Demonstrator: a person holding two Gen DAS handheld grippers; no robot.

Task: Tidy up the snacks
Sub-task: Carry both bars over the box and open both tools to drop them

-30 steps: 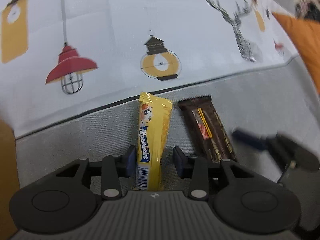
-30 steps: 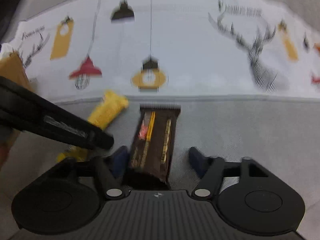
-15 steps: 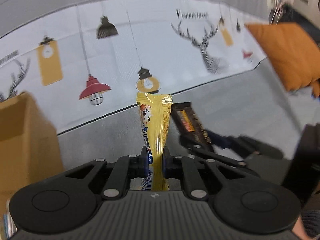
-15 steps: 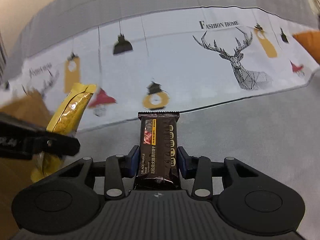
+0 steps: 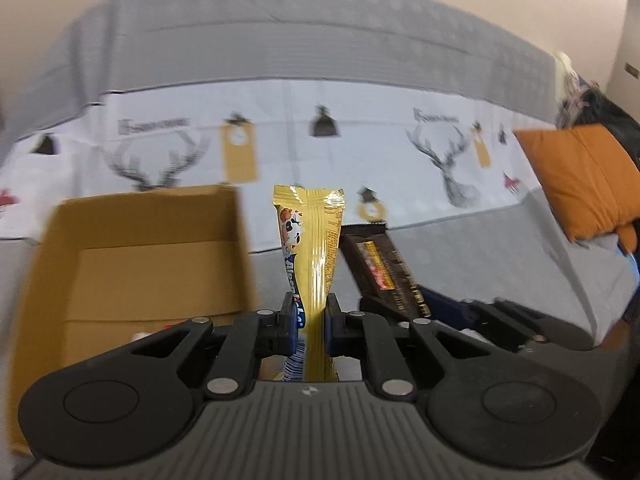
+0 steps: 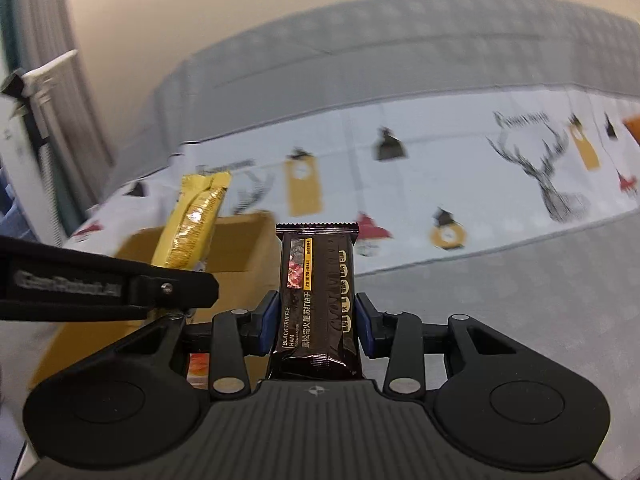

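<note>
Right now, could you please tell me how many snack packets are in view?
2 clearly: the yellow candy packet in the left gripper, and the dark cracker packet in the right gripper. The cardboard box may hide more.

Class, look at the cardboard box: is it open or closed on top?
Open. The cardboard box shows its bare inner walls and floor from above, with no flap or lid across the top.

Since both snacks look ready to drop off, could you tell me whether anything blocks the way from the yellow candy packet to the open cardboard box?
Nothing visible does. The left gripper holds the yellow candy packet just right of the open brown cardboard box, whose top is uncovered.
</note>
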